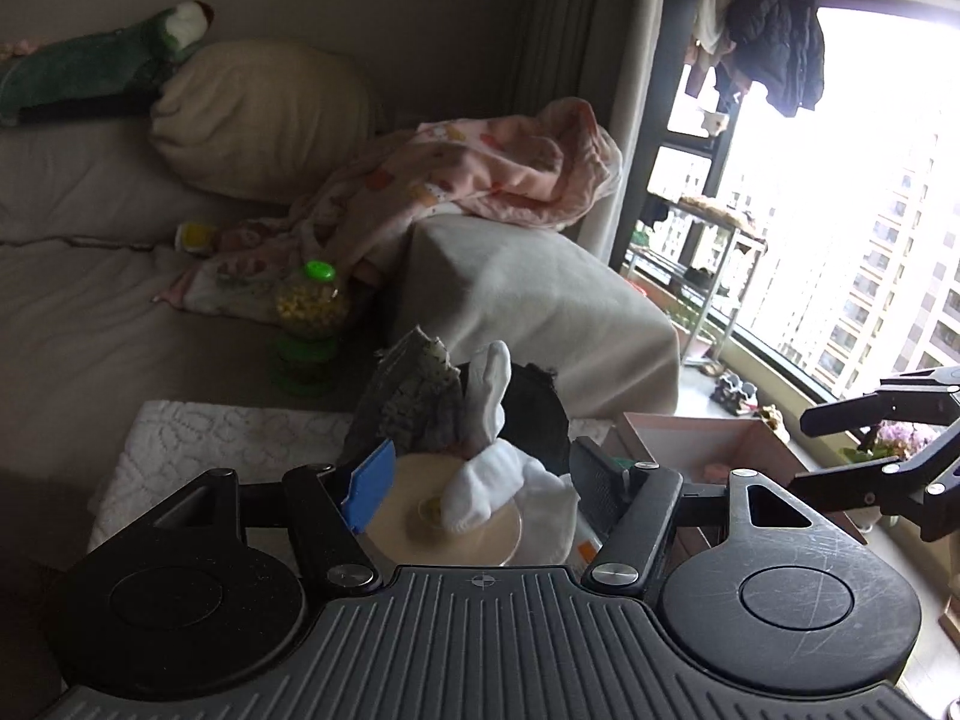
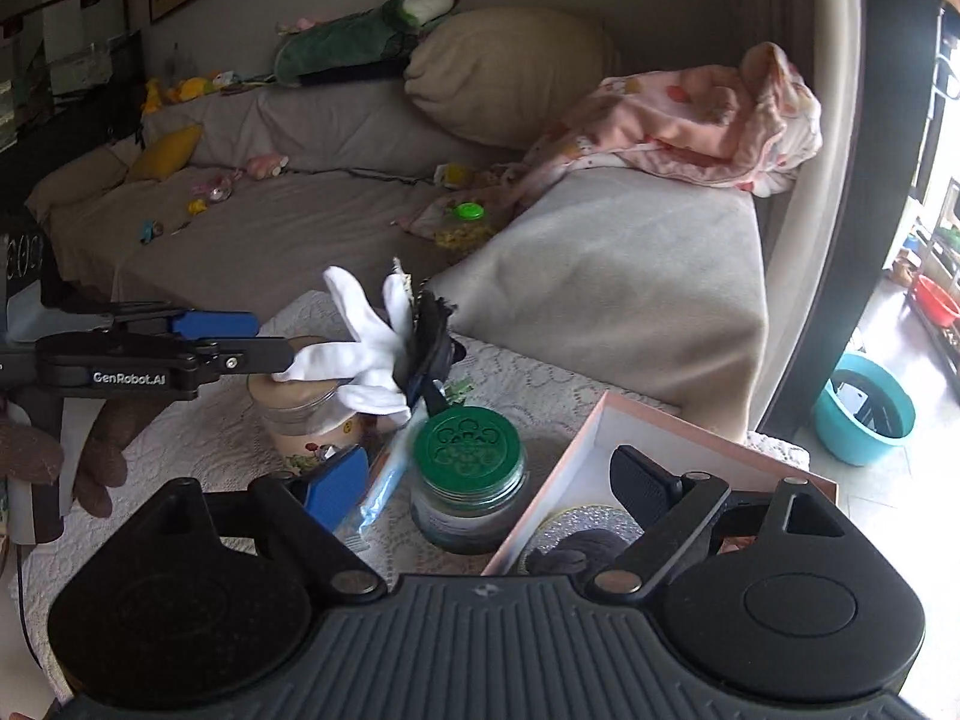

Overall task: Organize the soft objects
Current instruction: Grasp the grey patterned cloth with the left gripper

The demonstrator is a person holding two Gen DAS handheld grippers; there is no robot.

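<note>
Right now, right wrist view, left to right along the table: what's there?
Left gripper shut on white socks → beige-lidded jar → green-lidded jar → pink box; right gripper open over the green-lidded jar.

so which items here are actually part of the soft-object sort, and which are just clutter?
Job items:
- white glove, at the left gripper
- dark fabric bundle beside it
- pink-rimmed box, under the open right gripper

Just lying about:
- green-lidded jar
- beige-lidded jar
- pink blanket
- sofa
- green plush
</note>
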